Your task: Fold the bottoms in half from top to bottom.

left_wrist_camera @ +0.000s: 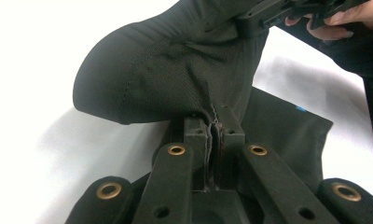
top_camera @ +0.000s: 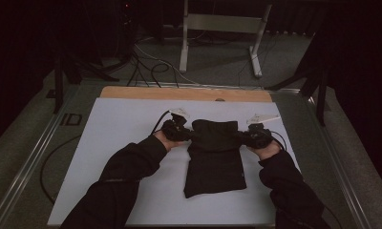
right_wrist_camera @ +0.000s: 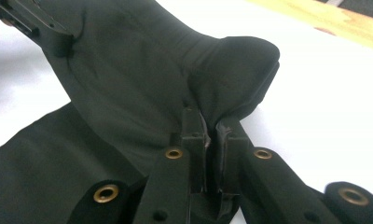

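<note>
- Nearest you, your two dark sleeves [top_camera: 132, 162] come in over the white worktop [top_camera: 108, 143]; keep both forearms level so neither side of the cloth gets ahead of the other.
- The near half of the black garment [top_camera: 214, 164] lies flat on the worktop between your arms. It looks like a folded pair of shorts or a similar piece, though the dim high view leaves that unsure. Let this part stay put and act as the anchor.
- Your left gripper [top_camera: 182, 131] has its fingers [left_wrist_camera: 196, 135] pinched tight on the fabric's left edge, a thin seam of cloth squeezed between them. Hold that pinch and do not ease off mid-fold.
- Your right gripper [top_camera: 250, 137] matches it: its fingers [right_wrist_camera: 194, 135] are clamped on the right edge, with the cloth bulging just above them.
- The far end of the garment is lifted off the worktop and hangs rounded between the two grippers. Keep it lightly taut and carry both corners over together, so the fold line lands straight across.
- Beyond that, the wooden strip [top_camera: 184, 93] at the far edge marks your limit; stay on the white area.
</note>
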A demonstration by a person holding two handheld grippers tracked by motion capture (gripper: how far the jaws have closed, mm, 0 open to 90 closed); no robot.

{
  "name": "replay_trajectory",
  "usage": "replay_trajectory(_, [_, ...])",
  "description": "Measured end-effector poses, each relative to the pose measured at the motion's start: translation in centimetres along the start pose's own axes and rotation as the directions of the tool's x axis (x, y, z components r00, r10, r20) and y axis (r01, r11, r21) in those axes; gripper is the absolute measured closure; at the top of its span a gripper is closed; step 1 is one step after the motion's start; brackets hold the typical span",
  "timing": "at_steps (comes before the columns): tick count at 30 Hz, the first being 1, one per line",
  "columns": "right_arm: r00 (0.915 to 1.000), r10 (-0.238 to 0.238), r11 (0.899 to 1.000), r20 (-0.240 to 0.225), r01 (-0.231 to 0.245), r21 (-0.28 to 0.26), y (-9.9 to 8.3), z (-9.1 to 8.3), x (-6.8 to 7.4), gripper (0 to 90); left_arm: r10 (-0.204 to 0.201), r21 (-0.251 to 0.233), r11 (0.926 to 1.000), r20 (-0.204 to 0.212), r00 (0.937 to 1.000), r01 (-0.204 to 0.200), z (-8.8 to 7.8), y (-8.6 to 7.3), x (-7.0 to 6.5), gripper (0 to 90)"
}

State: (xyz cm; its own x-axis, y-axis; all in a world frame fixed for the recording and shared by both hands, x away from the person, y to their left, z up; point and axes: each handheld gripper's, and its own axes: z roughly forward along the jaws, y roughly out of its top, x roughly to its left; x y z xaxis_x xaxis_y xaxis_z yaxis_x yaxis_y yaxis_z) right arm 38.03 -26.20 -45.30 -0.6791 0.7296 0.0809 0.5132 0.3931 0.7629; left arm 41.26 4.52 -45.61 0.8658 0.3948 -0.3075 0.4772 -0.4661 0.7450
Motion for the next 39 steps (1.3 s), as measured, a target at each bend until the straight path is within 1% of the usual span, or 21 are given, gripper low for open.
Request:
replay_trajectory(2, [1.0000, 0.001, 1.000, -0.002, -0.001, 0.001, -0.4, -0.3, 0.3, 84.4, 0.008, 0.000, 1.0000, 0.007, 0.9999, -0.008, 0.0, -0.2, -0.5, 86.6])
replay_trajectory(3, [1.0000, -0.006, 1.000, -0.002, 0.006, 0.002, -0.6, -0.5, 0.4, 84.4, 0.007, 0.003, 1.0000, 0.008, 0.9999, -0.007, 0.0, -0.3, -0.7, 86.6])
replay_trajectory(6, [1.0000, -0.005, 1.000, -0.005, 0.005, 0.001, -1.0, -0.9, 0.9, 84.4, 0.008, 0.010, 0.9999, 0.016, 0.9998, -0.008, 0.0, -0.6, -1.3, 86.6])
replay_trajectory(8, [0.9999, 0.001, 1.000, -0.012, -0.001, -0.005, -1.5, -1.1, 1.3, 84.3, 0.013, 0.012, 0.9998, 0.021, 0.9997, -0.014, 0.0, -0.9, -1.6, 86.6])
replay_trajectory(11, [0.9998, -0.005, 1.000, -0.020, 0.005, 0.000, -2.1, -1.5, 1.9, 84.3, 0.014, 0.022, 0.9997, 0.029, 0.9995, -0.015, 0.0, -1.3, -2.1, 86.6])
replay_trajectory(12, [0.9997, -0.013, 1.000, -0.020, 0.013, 0.004, -2.3, -1.5, 2.0, 84.4, 0.014, 0.021, 0.9997, 0.034, 0.9993, -0.015, 0.0, -1.5, -2.2, 86.6])
replay_trajectory(14, [0.9997, -0.004, 1.000, -0.025, 0.004, 0.003, -2.7, -1.7, 2.4, 84.4, 0.016, 0.029, 0.9994, 0.038, 0.9992, -0.017, 0.1, -1.9, -2.6, 86.6])
replay_trajectory(16, [0.9995, -0.007, 1.000, -0.030, 0.007, 0.006, -3.2, -2.0, 2.6, 84.3, 0.011, 0.035, 0.9993, 0.044, 0.9990, -0.013, 0.1, -2.3, -3.1, 86.6])
replay_trajectory(17, [0.9995, 0.000, 1.000, -0.031, 0.000, 0.006, -3.3, -2.1, 2.8, 84.3, 0.016, 0.036, 0.9992, 0.044, 0.9989, -0.018, 0.1, -2.4, -3.3, 86.6])
replay_trajectory(18, [0.9994, 0.000, 1.000, -0.034, 0.001, 0.006, -3.4, -2.2, 2.9, 84.4, 0.015, 0.032, 0.9993, 0.054, 0.9984, -0.017, 0.1, -2.7, -3.6, 86.6])
replay_trajectory(20, [0.9993, -0.008, 1.000, -0.036, 0.008, 0.015, -3.8, -2.5, 3.3, 84.3, 0.022, 0.037, 0.9990, 0.057, 0.9981, -0.025, 0.1, -3.1, -4.1, 86.6])
replay_trajectory(21, [0.9992, -0.003, 1.000, -0.040, 0.004, 0.018, -4.0, -2.5, 3.5, 84.4, 0.021, 0.040, 0.9989, 0.059, 0.9980, -0.023, 0.2, -3.4, -4.3, 86.6])
replay_trajectory(23, [0.9989, -0.011, 1.000, -0.045, 0.012, 0.023, -4.4, -2.7, 3.9, 84.3, 0.021, 0.044, 0.9988, 0.067, 0.9975, -0.024, 0.1, -3.7, -4.6, 86.5])
replay_trajectory(24, [0.9988, -0.011, 1.000, -0.048, 0.012, 0.026, -4.5, -2.7, 4.0, 84.3, 0.018, 0.041, 0.9989, 0.067, 0.9976, -0.021, 0.1, -3.9, -4.7, 86.6])
replay_trajectory(28, [0.9985, -0.013, 0.999, -0.054, 0.015, 0.041, -5.2, -2.8, 4.5, 84.3, 0.035, 0.049, 0.9981, 0.063, 0.9974, -0.038, 0.2, -4.7, -5.7, 86.5])
replay_trajectory(29, [0.9986, -0.008, 0.999, -0.052, 0.010, 0.045, -5.5, -2.8, 4.7, 84.3, 0.038, 0.050, 0.9979, 0.061, 0.9974, -0.041, 0.3, -4.9, -5.9, 86.5])
replay_trajectory(31, [0.9983, -0.020, 0.998, -0.054, 0.023, 0.058, -5.8, -2.7, 4.9, 84.3, 0.041, 0.060, 0.9972, 0.061, 0.9973, -0.045, 0.4, -5.3, -6.2, 86.5])
replay_trajectory(32, [0.9983, -0.008, 0.998, -0.057, 0.011, 0.059, -5.9, -2.7, 4.9, 84.3, 0.039, 0.067, 0.9968, 0.065, 0.9972, -0.043, 0.5, -5.5, -6.3, 86.5])
replay_trajectory(34, [0.9981, -0.010, 0.997, -0.061, 0.014, 0.070, -6.3, -2.6, 5.1, 84.3, 0.040, 0.080, 0.9958, 0.067, 0.9970, -0.046, 0.7, -5.9, -6.5, 86.5])
replay_trajectory(35, [0.9979, -0.011, 0.997, -0.063, 0.016, 0.076, -6.4, -2.5, 5.1, 84.3, 0.036, 0.078, 0.9961, 0.070, 0.9969, -0.041, 0.8, -6.0, -6.5, 86.5])
replay_trajectory(39, [0.9976, 0.004, 0.997, -0.068, 0.002, 0.079, -6.8, -2.6, 5.3, 84.3, 0.048, 0.087, 0.9948, 0.051, 0.9976, -0.052, 0.8, -6.5, -6.3, 86.5])
